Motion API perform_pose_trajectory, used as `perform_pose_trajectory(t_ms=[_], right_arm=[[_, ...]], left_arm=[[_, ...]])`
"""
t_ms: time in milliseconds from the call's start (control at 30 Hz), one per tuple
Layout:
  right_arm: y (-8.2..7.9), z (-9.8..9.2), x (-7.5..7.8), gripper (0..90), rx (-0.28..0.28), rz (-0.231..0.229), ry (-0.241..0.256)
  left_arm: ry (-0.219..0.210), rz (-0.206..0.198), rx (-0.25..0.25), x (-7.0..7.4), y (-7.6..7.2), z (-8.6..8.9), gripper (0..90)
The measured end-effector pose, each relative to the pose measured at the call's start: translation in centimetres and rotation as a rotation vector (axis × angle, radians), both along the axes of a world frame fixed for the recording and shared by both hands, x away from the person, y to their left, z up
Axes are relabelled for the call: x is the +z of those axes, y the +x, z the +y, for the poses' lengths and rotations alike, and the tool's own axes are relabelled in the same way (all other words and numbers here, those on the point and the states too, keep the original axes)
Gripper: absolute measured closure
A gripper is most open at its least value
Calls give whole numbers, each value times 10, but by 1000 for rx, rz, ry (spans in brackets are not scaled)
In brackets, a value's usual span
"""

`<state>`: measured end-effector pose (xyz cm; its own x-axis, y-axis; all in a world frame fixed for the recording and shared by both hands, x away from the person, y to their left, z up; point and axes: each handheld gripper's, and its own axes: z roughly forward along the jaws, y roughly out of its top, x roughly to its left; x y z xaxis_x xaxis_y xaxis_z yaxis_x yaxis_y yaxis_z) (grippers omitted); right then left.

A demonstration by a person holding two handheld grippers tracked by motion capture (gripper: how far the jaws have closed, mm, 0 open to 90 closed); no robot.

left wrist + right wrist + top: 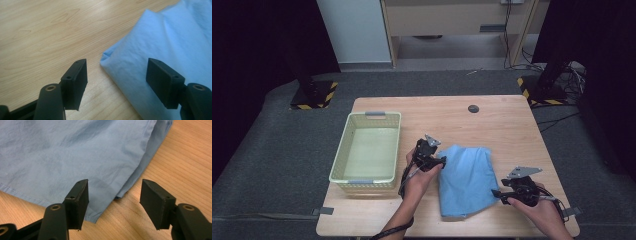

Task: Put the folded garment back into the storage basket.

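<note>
A: How is the blue cloth (467, 179) presented, and where is it located?

B: A folded light-blue fabric is seen, lying flat on the wooden table (507, 130), right of centre and toward the near edge. Fine creases are visible across its surface, a stitched hem is seen in the right gripper view, and layered edges are shown at its corners. The pale green basket (343, 155) is placed well apart from it, at the left side of the table.

A: How are the hands posed?

B: The left gripper (435, 161) is held at the cloth's upper left corner, the forearm being brought in from the near edge. Its jaws are spread wide, with the corner (106, 58) lying between them, ungripped. The right gripper (496, 193) is held at the lower right corner (120, 195), pointing leftward. Its jaws are likewise wide apart, with nothing clamped.
</note>
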<state>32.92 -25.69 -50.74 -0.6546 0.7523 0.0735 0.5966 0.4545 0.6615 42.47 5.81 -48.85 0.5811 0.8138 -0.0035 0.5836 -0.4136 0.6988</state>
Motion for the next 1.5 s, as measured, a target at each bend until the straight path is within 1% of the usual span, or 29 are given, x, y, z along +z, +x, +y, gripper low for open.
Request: perform_pose_trajectory(t_ms=[133, 267, 400, 500, 600, 700, 800, 833, 900, 967, 1033, 1233, 1333, 1433, 1500], right_arm=[[1, 1, 0, 373, -4, 6, 2], [5, 2, -3, 361, -13, 29, 8], [9, 5, -8, 356, -11, 49, 5], [11, 7, -12, 357, -10, 62, -1], [14, 10, -13, 365, -14, 74, 4], [18, 14, -14, 378, -14, 76, -6], [20, 16, -13, 448, -15, 75, -17], [20, 16, -13, 470, -8, 78, -19], [20, 17, -12, 541, -3, 84, -30], [21, 18, -12, 616, 2, 84, -26], [21, 18, -12, 668, 7, 90, -18], [22, 17, -13, 829, 22, 87, -11], [21, 19, -12, 862, 20, 87, -16], [19, 21, -12, 871, 27, 67, -40], [18, 21, -11, 872, 28, 61, -50]], left_arm=[[5, 3, 8, -8, 9, 0, 290], [7, 15, 7, -13, 19, -2, 247], [35, 18, -16, -15, 24, -5, 215], [39, 34, -19, -19, 27, -5, 204], [51, 41, -32, -22, 28, -6, 207], [59, 43, -48, -24, 28, -8, 215], [58, 51, -57, -26, 29, -8, 223], [60, 54, -59, -27, 28, -8, 226], [61, 54, -66, -29, 28, -9, 235], [60, 56, -72, -30, 28, -10, 244], [57, 55, -73, -31, 28, -10, 250], [13, 67, -63, -34, 29, -5, 240], [7, 67, -65, -35, 28, -4, 241], [25, 51, -68, -33, 27, -3, 251], [31, 44, -69, -31, 27, -2, 281]])
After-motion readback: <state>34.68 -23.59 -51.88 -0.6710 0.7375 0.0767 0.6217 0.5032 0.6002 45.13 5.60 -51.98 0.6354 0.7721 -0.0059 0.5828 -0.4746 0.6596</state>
